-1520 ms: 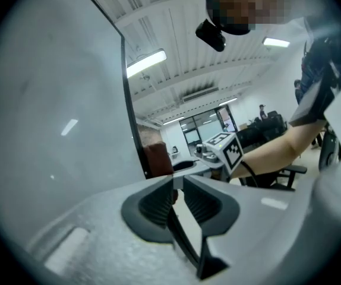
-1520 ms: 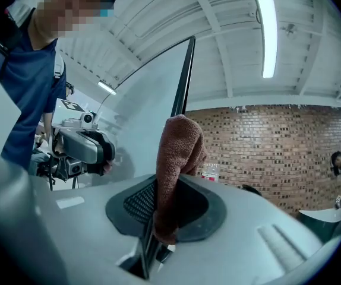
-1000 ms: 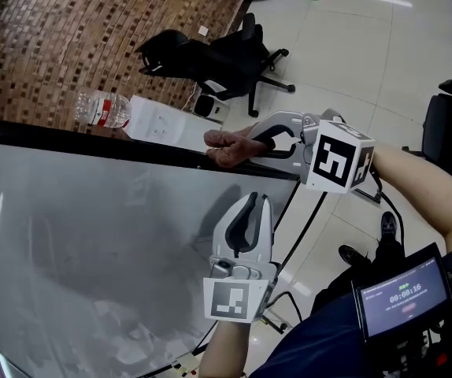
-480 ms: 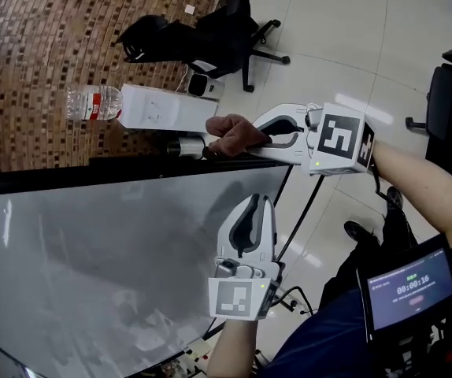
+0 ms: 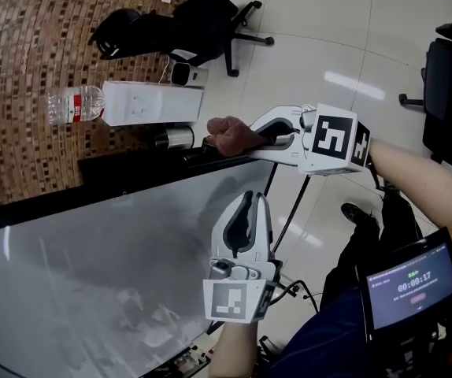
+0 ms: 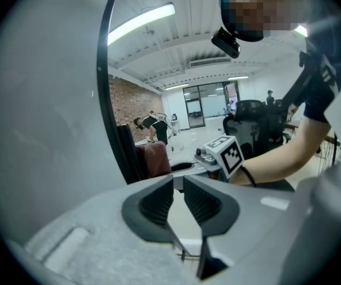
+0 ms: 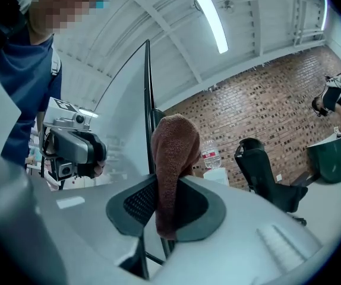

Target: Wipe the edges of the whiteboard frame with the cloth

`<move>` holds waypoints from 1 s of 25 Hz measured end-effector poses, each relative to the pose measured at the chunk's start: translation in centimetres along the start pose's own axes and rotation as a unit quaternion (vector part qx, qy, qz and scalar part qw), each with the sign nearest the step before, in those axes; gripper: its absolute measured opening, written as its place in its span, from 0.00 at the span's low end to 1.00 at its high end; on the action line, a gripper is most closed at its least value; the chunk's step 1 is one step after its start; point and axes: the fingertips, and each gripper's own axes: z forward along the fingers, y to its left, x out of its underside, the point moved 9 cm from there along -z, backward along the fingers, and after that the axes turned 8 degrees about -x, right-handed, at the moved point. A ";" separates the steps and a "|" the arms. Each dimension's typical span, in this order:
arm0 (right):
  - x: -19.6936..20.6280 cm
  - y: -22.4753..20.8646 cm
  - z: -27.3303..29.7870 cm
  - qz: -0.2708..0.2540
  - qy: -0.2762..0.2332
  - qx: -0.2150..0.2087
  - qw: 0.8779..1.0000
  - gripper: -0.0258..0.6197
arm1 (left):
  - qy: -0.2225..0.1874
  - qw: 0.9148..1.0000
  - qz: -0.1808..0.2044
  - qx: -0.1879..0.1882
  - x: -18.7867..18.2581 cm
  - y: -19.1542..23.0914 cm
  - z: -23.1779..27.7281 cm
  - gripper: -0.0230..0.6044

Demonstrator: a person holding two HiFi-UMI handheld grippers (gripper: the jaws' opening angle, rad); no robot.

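Observation:
The whiteboard [image 5: 92, 274] fills the left of the head view, and its black frame [image 5: 131, 181] runs slantwise across the picture. My right gripper [image 5: 238, 138] is shut on a brown cloth [image 5: 227, 135] that lies against the frame's edge near its right end. In the right gripper view the cloth [image 7: 171, 159] hangs folded between the pads of that gripper [image 7: 169, 203], right beside the thin frame edge [image 7: 148, 88]. My left gripper [image 5: 250, 201] hovers over the board's right part, shut and holding nothing. The left gripper view shows the left gripper [image 6: 178, 186], the frame [image 6: 106, 88] and the cloth [image 6: 154, 159] beyond.
Beyond the board, a water bottle [image 5: 72, 105], a white box [image 5: 151, 102] and a dark cylinder [image 5: 171, 138] sit by the brick wall. A black office chair [image 5: 202, 14] stands farther off, another chair [image 5: 450, 69] at the right. A cable [image 5: 289, 219] hangs near the board. A small screen [image 5: 411, 286] sits on the person's chest.
The right gripper has rolled and moved along the frame edge with the cloth still pinched. The left gripper has sunk a little beside the board and stays shut.

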 end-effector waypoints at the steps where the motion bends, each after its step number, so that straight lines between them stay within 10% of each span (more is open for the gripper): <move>1: 0.2 -0.1 0.0 0.000 0.003 0.001 1.000 0.14 | 0.000 1.000 0.003 0.001 0.2 -0.1 0.2 0.12; 25: 10.5 -1.0 -2.9 0.053 0.005 0.056 0.997 0.14 | 0.084 0.993 -0.046 0.063 10.3 -2.8 4.5 0.12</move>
